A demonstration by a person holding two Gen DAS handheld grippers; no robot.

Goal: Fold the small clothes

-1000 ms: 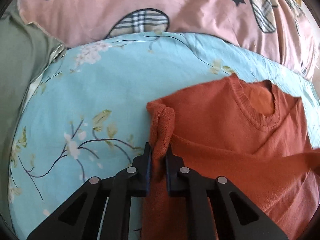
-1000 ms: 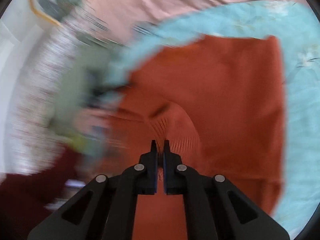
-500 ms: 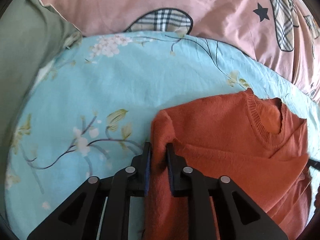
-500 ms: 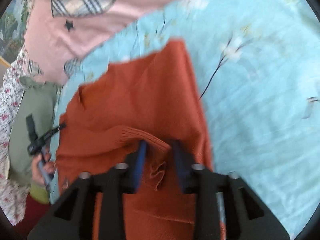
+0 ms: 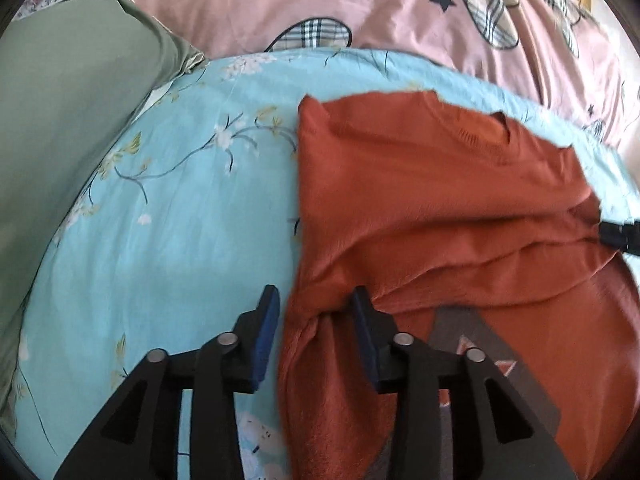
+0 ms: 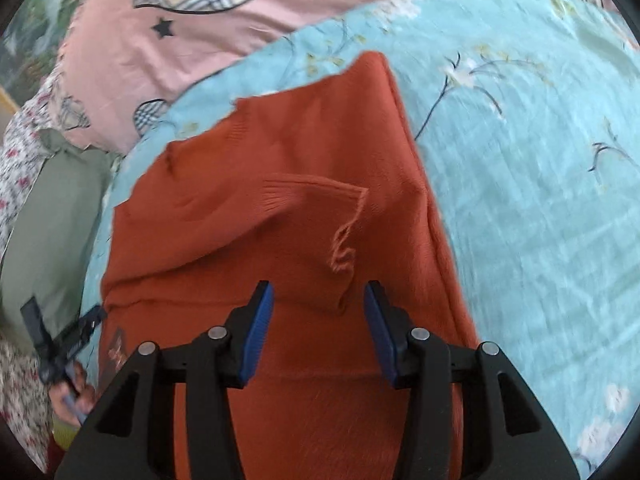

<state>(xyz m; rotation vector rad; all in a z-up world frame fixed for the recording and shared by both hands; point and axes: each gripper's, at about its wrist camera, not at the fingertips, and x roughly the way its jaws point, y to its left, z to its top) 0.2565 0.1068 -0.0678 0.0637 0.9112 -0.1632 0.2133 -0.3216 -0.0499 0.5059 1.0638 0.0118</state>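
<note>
A small rust-orange knit sweater (image 5: pixel 432 208) lies on a light blue floral sheet (image 5: pixel 180 216), its sleeves folded in over the body. My left gripper (image 5: pixel 316 320) is open, its jaws either side of the sweater's bunched left edge. In the right wrist view the sweater (image 6: pixel 288 184) shows a folded sleeve with a ribbed cuff (image 6: pixel 320 196) across its middle. My right gripper (image 6: pixel 318 320) is open just above the sweater's lower part, holding nothing. The right gripper's tip (image 5: pixel 620 236) shows at the right edge of the left wrist view.
A pink quilt with plaid patches (image 5: pixel 360 4) lies beyond the sheet. A green pillow (image 5: pixel 60 120) is at the left. The left gripper and hand (image 6: pixel 60 344) show at the left of the right wrist view.
Both grippers have opened and let go of the sweater. The sleeves now lie folded across the body. Both cameras have pulled back slightly.
</note>
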